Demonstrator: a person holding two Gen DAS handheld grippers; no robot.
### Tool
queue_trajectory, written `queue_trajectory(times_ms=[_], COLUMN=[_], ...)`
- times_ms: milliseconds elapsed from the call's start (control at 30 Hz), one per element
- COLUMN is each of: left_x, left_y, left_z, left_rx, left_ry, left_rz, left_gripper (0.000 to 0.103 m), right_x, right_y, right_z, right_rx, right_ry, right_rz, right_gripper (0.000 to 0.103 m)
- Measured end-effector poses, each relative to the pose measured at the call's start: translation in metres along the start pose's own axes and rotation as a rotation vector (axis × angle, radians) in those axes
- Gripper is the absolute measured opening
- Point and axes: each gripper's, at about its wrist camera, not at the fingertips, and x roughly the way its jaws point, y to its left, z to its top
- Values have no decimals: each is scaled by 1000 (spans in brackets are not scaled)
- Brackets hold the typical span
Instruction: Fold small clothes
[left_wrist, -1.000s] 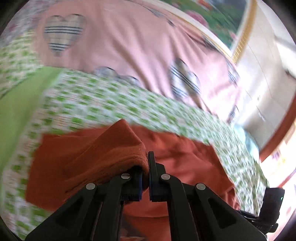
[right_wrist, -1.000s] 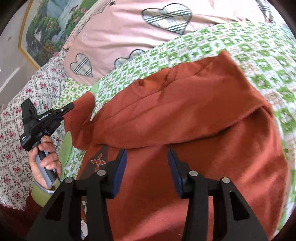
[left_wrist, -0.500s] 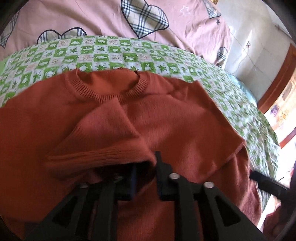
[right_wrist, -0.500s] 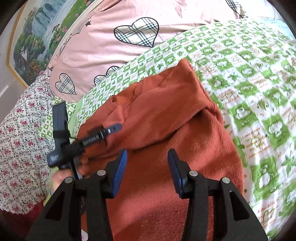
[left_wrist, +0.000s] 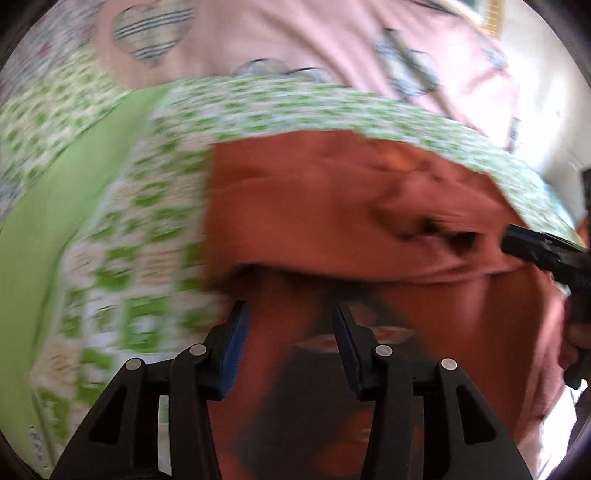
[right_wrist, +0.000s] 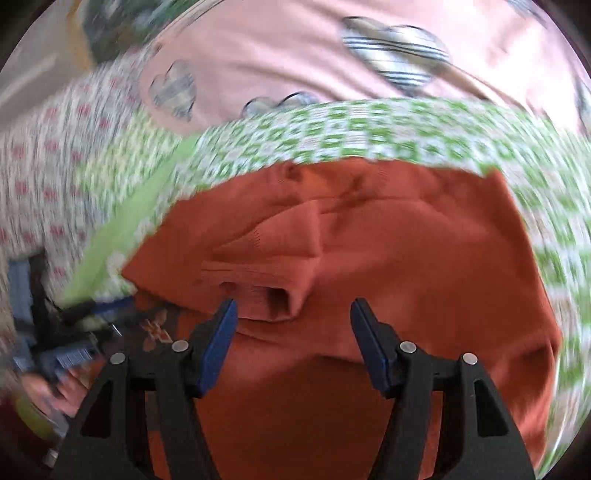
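Both the left gripper (left_wrist: 290, 325) and right gripper (right_wrist: 291, 325) are wide open with nothing in them, hovering over the orange sweater (right_wrist: 406, 258) on the green checked bedspread (right_wrist: 369, 125). The sleeve (right_wrist: 280, 251) folded across the middle looks bunched and loose, so I reckon grabbing the hem now could drag it crooked.

The left black plastic two-finger gripper (left_wrist: 290, 345) and the right black plastic two-finger gripper (right_wrist: 291, 341) share angular skeletal arms, silver round pivot screws and blue finger pads (right_wrist: 218, 345), with a bare-skinned hand (right_wrist: 70, 391) at eight o'clock.
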Motion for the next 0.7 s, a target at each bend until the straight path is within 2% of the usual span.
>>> queue_trajectory(times_ms=[67,167,267,300,333,367,467,533,633,700], left_x=[12,27,35,37,38,39,35,40,43,38], left_y=[20,36,33,31,30,29,29,28,18,11], left_z=[1,8,18,21,25,28,31,30,26,26], left_rx=[-39,-106,-109,-110,-113,-117,-138,-143,-108,-83], left_ry=[32,44,28,24,20,14,-12,2,16,7], left_rz=[53,43,58,59,59,62,73,72,85,74], left_gripper=[47,52,52,52,51,50,42,41,36,31], right_x=[19,44,54,54,51,42,3,-20,-21,-18], right_y=[19,41,45,41,34,21,-20,-62,-98,-121], right_z=[4,9,19,24,29,35,40,28,7,-10], right_rx=[-129,-283,-308,-276,-231,-155,55,234,347,440], right_ry=[30,32,1,-7,-8,-30,-150,-203,-177,-157], right_rz=[-43,-141,-174,-149,-129,-115,-82,-57,-82,-66], right_gripper=[64,64,62,37,17,5,5,5,5,5])
